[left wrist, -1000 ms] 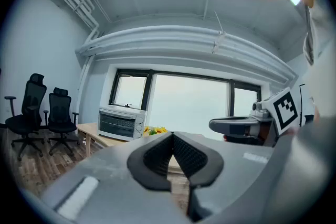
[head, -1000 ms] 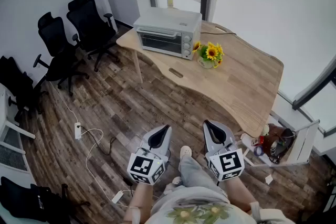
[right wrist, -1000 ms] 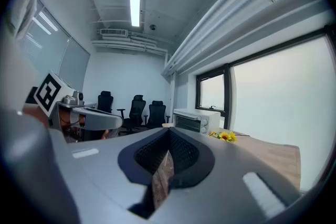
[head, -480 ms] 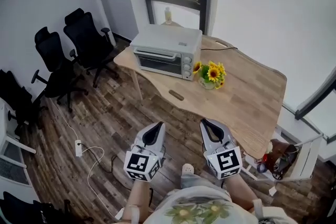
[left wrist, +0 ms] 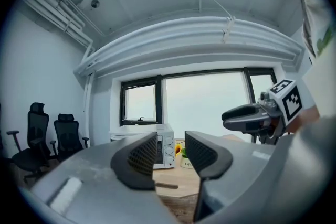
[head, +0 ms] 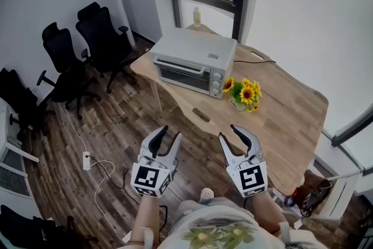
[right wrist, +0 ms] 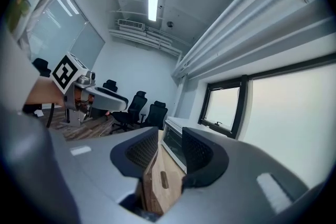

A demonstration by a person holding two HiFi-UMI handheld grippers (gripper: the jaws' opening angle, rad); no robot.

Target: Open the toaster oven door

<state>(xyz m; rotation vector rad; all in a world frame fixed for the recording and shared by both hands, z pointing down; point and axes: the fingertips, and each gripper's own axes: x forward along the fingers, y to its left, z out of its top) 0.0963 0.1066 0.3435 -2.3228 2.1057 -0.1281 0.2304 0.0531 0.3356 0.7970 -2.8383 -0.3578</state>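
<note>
Toaster oven [head: 194,61] ahead — left gripper [head: 169,133] level

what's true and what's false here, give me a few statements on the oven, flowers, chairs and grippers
1. The toaster oven has its door shut. True.
2. The sunflowers stand at the oven's left in the head view. False: they stand at its right, by the knobs.
3. Both grippers clamp on the oven. False: the left gripper and the right gripper hang in the air well short of it, jaws just opened, nothing between them.
4. Black office chairs stand left of the table. True.
</note>
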